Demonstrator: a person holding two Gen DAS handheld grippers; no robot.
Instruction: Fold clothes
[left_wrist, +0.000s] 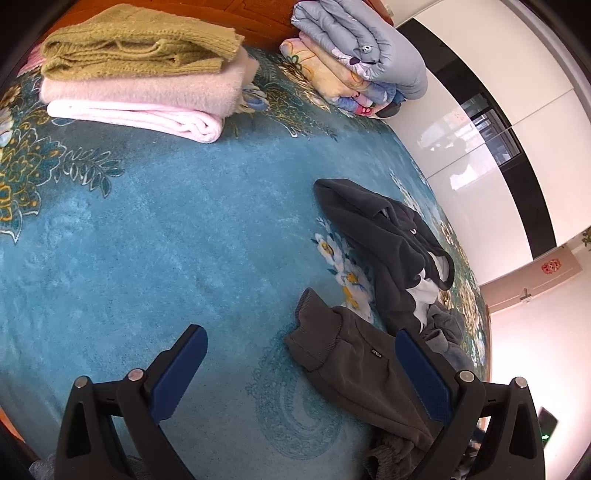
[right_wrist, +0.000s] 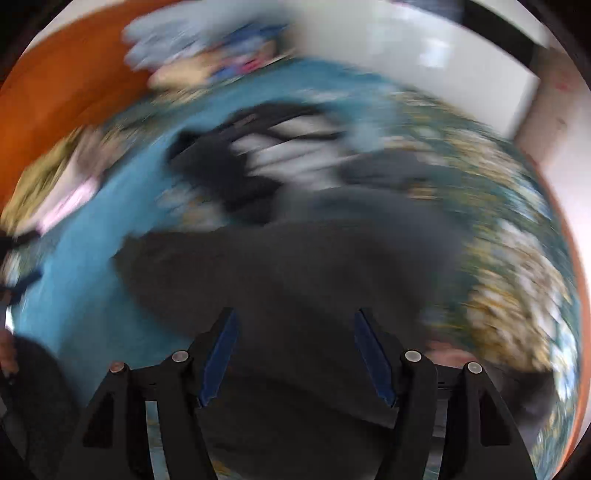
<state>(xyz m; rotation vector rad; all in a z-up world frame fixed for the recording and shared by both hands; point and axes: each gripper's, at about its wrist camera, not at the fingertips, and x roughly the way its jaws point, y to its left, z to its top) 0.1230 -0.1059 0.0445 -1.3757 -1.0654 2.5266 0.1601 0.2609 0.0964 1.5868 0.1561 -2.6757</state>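
In the left wrist view a brown-grey sweatshirt (left_wrist: 354, 365) lies crumpled on the blue floral bedspread (left_wrist: 147, 236), with a dark grey garment (left_wrist: 384, 236) with white lining just beyond it. My left gripper (left_wrist: 301, 345) is open and empty, its right finger over the brown-grey sweatshirt. The right wrist view is heavily blurred. There my right gripper (right_wrist: 295, 325) is open above the brown-grey sweatshirt (right_wrist: 295, 273), with the dark garment (right_wrist: 229, 166) farther off. Nothing is seen held between its fingers.
A folded stack of olive knit, pink fleece and pale pink cloth (left_wrist: 140, 74) sits at the far left. Folded quilts (left_wrist: 354, 55) lie by the wooden headboard (left_wrist: 240, 18). White wardrobe panels (left_wrist: 480, 110) stand beyond the bed's right edge.
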